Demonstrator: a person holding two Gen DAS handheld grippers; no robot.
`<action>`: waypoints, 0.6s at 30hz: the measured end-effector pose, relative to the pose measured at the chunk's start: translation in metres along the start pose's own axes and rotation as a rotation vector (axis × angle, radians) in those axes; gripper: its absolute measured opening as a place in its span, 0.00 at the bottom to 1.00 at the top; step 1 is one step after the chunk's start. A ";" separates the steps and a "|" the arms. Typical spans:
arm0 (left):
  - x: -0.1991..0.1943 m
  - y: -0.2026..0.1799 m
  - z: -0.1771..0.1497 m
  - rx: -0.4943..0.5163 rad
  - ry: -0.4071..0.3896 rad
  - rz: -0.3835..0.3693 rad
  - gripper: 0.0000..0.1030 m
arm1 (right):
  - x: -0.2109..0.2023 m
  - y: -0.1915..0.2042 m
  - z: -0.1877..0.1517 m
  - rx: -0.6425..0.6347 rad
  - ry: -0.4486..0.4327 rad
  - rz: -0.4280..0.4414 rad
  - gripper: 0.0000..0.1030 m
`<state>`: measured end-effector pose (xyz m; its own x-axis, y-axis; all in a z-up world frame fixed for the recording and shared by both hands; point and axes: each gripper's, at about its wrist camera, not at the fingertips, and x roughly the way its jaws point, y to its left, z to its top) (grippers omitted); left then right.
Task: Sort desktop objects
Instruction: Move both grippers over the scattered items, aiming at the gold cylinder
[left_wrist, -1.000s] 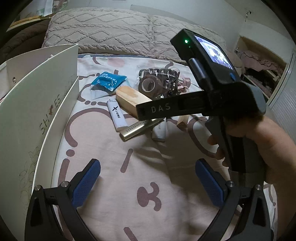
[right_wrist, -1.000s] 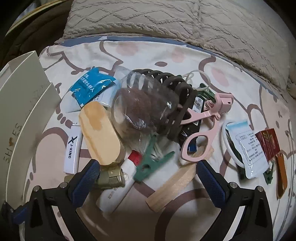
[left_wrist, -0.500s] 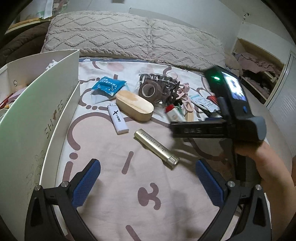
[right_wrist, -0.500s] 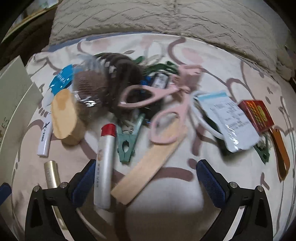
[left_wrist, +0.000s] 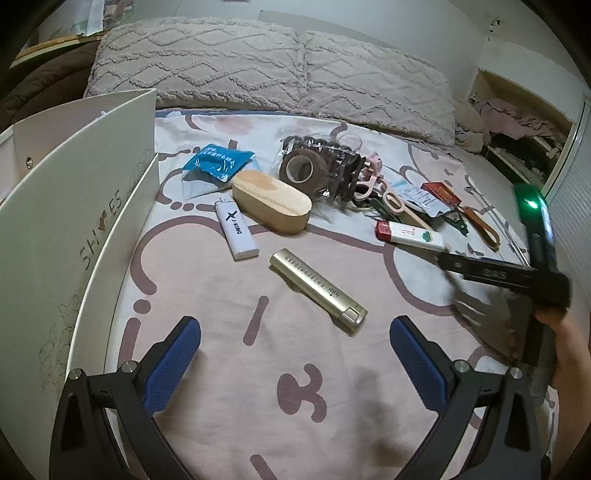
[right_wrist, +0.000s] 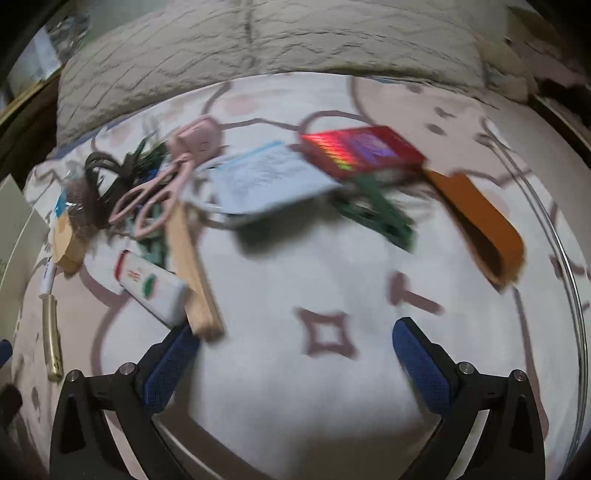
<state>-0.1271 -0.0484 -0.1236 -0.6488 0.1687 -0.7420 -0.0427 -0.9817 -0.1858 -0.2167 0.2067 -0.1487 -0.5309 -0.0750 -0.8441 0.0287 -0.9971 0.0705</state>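
Observation:
A pile of small objects lies on a patterned bedsheet. In the left wrist view I see a gold lighter (left_wrist: 318, 291), a white lighter (left_wrist: 236, 232), a wooden oval case (left_wrist: 271, 202), a tape roll in a bag (left_wrist: 303, 170), a blue packet (left_wrist: 218, 163) and a white red-capped tube (left_wrist: 409, 235). My left gripper (left_wrist: 295, 358) is open and empty just short of the gold lighter. My right gripper (right_wrist: 295, 354) is open and empty over bare sheet; its view is blurred. It shows pink scissors (right_wrist: 155, 201), a wooden stick (right_wrist: 192, 273), a red box (right_wrist: 360, 152) and a brown strap (right_wrist: 480, 229).
A white open shoe box (left_wrist: 74, 221) stands at the left edge. Grey pillows (left_wrist: 266, 74) line the back of the bed. The right gripper's body (left_wrist: 517, 273) and hand show at the right of the left wrist view. A green clip (right_wrist: 380, 218) lies by the red box.
My right gripper has swung from over the pile to the right. The gold lighter now lies apart from the pile, in front of my left gripper.

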 end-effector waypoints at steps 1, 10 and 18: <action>0.002 0.000 0.000 -0.001 0.003 0.003 1.00 | -0.002 -0.005 -0.004 0.008 -0.007 -0.001 1.00; 0.020 -0.004 0.001 0.005 0.036 -0.011 1.00 | -0.018 -0.008 -0.030 0.038 -0.090 0.000 1.00; 0.035 -0.015 0.007 0.053 0.037 0.053 0.88 | -0.019 -0.011 -0.031 0.062 -0.101 0.026 1.00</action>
<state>-0.1545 -0.0282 -0.1419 -0.6229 0.1189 -0.7732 -0.0504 -0.9924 -0.1120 -0.1804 0.2190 -0.1505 -0.6131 -0.0956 -0.7842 -0.0073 -0.9919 0.1266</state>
